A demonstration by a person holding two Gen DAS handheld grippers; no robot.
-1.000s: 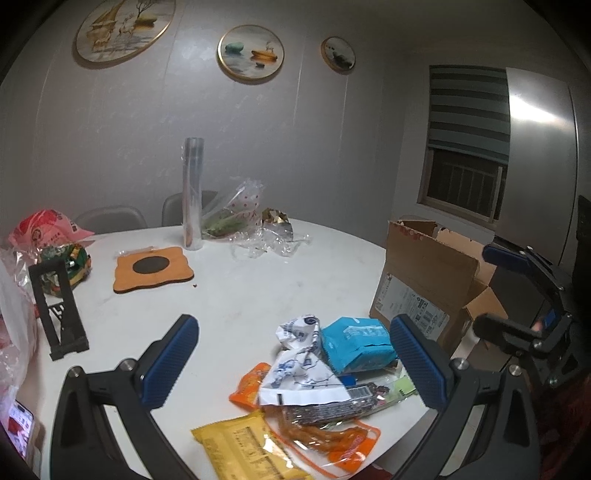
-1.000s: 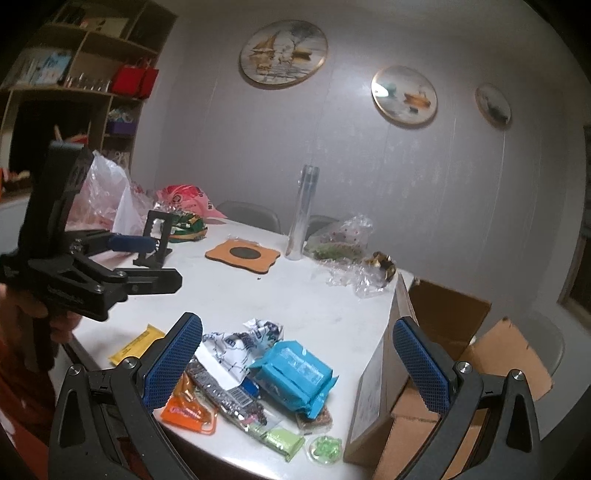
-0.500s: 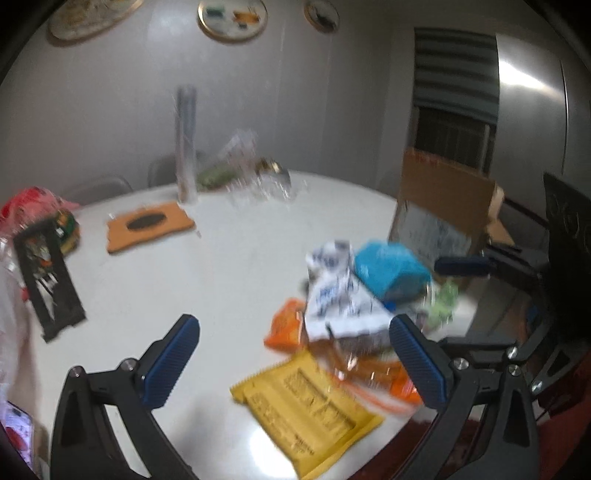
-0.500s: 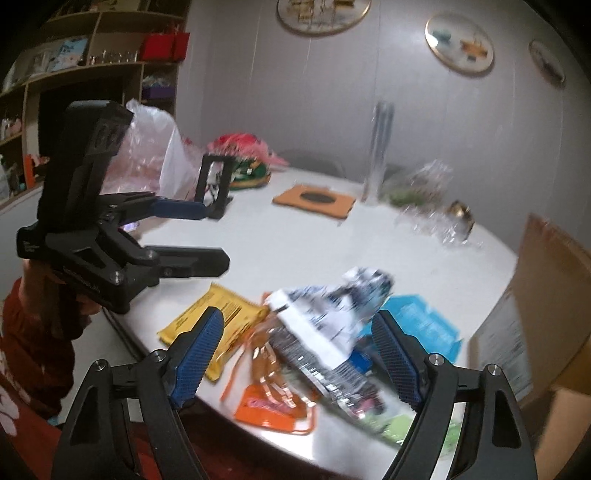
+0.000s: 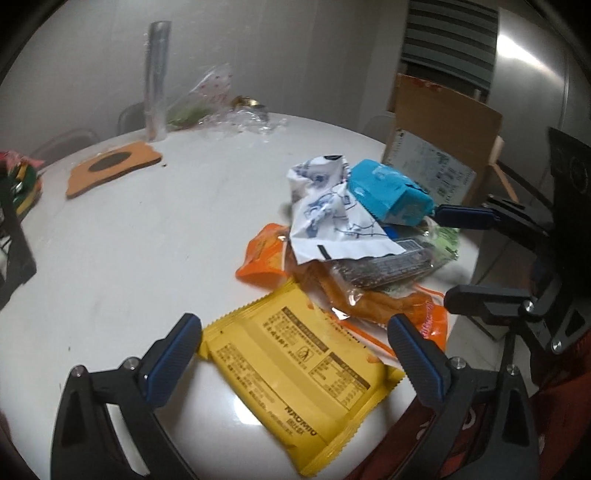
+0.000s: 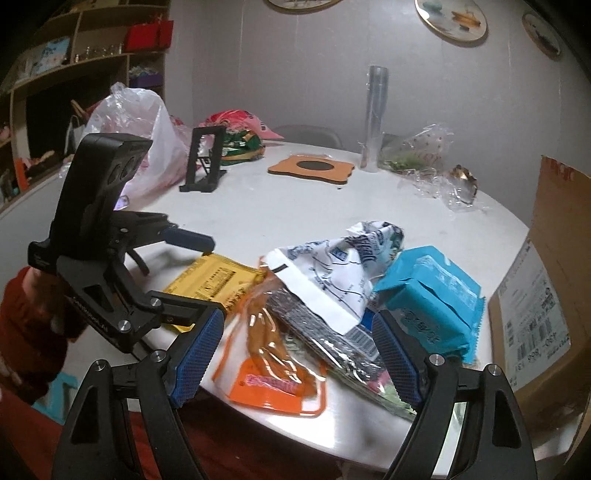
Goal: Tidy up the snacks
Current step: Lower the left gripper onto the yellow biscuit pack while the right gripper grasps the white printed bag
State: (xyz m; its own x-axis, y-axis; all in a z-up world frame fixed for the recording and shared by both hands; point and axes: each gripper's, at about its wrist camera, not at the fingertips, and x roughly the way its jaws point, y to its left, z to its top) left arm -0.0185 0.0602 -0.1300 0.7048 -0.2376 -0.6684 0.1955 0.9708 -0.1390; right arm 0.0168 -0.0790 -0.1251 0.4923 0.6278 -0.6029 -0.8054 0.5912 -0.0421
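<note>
You have a yellow packet (image 5: pixel 299 373) printed with black text, an orange pouch (image 6: pixel 275 369) with a clear window, a white wrapper (image 6: pixel 332 273) with blue drawings, a bright blue pack (image 6: pixel 430 295), a brown cardboard box (image 6: pixel 546 280) and blue ribbed pads (image 6: pixel 197 350) on black grippers.

A pale paneled wall (image 6: pixel 295 66) carries round framed pictures (image 6: pixel 452 16). Wooden shelves (image 6: pixel 74 70) stand at the left. A striped window blind (image 5: pixel 450 35) hangs beside a shiny steel panel (image 5: pixel 532 74). Grey chair backs (image 6: pixel 308 132) rise behind the white surface's (image 6: pixel 280 206) far edge.
</note>
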